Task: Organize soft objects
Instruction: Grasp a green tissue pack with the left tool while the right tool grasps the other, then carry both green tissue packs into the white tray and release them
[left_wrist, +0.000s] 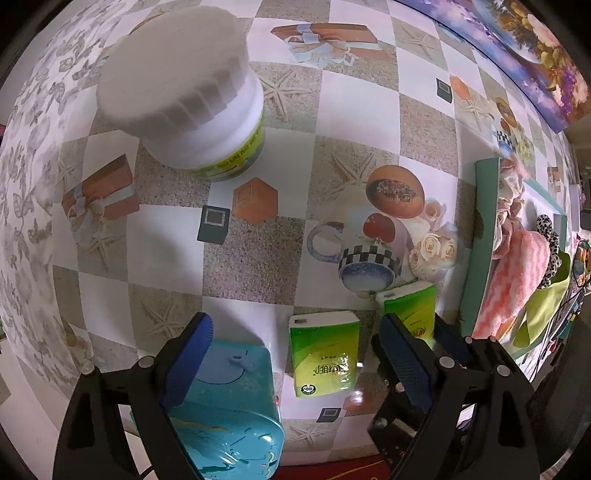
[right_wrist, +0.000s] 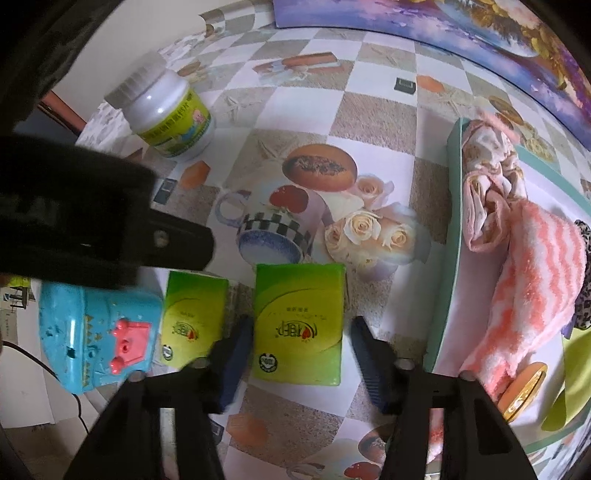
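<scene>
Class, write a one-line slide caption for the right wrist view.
Open right claw straddles a green tissue pack, beside the teal tray of soft cloths.

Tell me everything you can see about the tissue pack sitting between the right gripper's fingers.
The tissue pack is a flat rectangular packet in glossy green and yellow plastic film with a red and white logo and a round mark near its close end. It lies flat on the patterned tablecloth, print upside down to the camera. The right gripper straddles it, open, not visibly touching it. A second green pack lies just to its left, apart.
</scene>
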